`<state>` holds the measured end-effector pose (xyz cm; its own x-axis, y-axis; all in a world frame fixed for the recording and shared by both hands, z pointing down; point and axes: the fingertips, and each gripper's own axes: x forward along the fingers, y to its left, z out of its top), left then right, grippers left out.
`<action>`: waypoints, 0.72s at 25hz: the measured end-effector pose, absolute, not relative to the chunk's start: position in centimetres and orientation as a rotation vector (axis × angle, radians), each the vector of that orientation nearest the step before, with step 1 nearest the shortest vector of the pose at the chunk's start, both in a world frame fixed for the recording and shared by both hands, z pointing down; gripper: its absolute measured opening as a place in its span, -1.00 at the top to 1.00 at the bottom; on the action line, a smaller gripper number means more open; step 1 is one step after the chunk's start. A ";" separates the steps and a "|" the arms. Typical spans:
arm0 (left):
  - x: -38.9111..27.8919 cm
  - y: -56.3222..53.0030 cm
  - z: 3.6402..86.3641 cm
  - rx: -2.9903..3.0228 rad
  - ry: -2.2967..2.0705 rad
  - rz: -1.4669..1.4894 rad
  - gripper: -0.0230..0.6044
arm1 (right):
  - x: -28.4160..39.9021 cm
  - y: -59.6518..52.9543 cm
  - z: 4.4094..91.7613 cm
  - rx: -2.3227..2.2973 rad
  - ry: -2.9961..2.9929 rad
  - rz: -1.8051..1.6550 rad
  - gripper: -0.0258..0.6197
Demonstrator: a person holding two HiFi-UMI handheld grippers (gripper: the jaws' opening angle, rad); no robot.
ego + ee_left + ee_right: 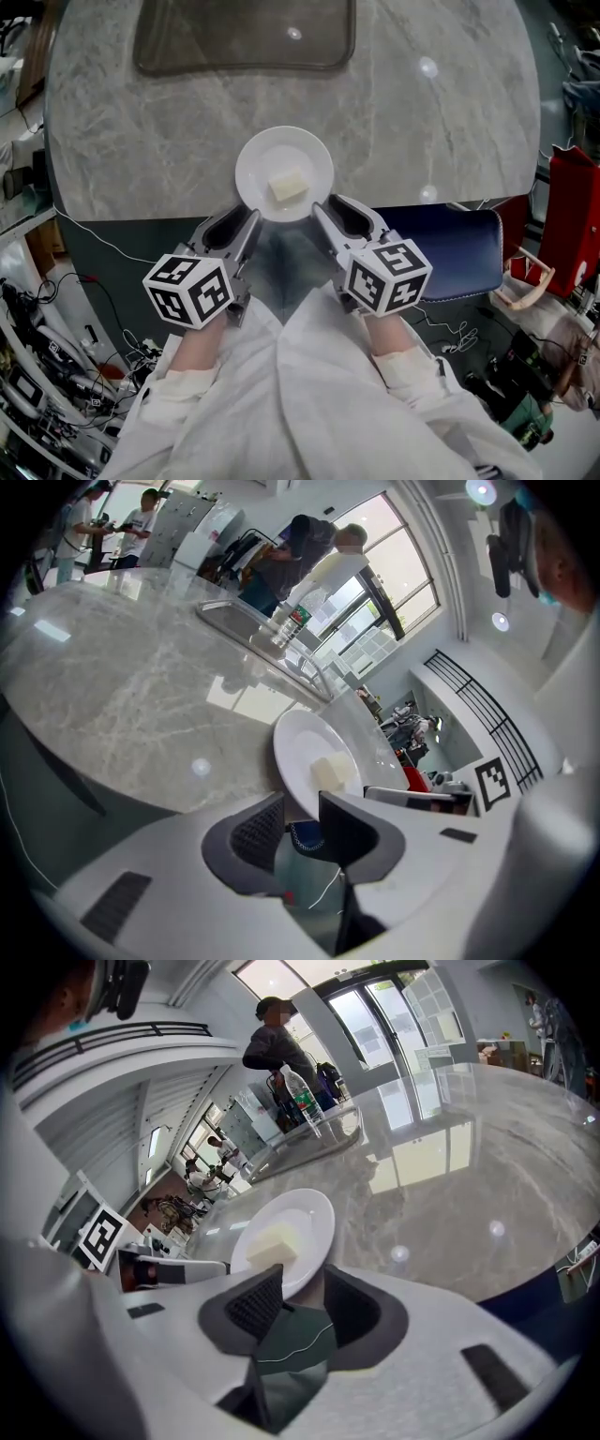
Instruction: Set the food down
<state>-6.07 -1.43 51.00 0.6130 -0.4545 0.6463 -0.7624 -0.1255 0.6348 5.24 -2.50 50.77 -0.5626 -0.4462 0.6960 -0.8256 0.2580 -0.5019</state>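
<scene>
A white plate [258,169] holding a pale yellow block of food [288,185] rests on the round grey marble table [169,131], close to its near edge. My left gripper [242,220] is at the plate's near-left rim. In the left gripper view the rim [298,799] sits in the narrow gap between the jaws, and I cannot see whether the pads press on it. My right gripper [339,214] is at the near-right rim and stands open. In the right gripper view the plate rim [305,1277] lies between the pads without touching them.
A dark tray [246,37] lies at the table's far side. A blue chair seat [459,248] sits under the table's near-right edge, with a red bag [574,216] beyond it. Cables and equipment crowd the floor at the left. People stand by the windows.
</scene>
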 end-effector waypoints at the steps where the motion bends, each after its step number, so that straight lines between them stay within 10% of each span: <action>1: -6.0 -1.4 51.0 1.766 -0.995 0.359 0.59 | 5.2 -2.6 50.7 1.157 -2.122 1.236 0.57; 18: -6.1 -2.7 51.3 1.722 -1.062 0.281 0.63 | 5.7 -3.3 51.3 1.203 -2.132 1.269 0.73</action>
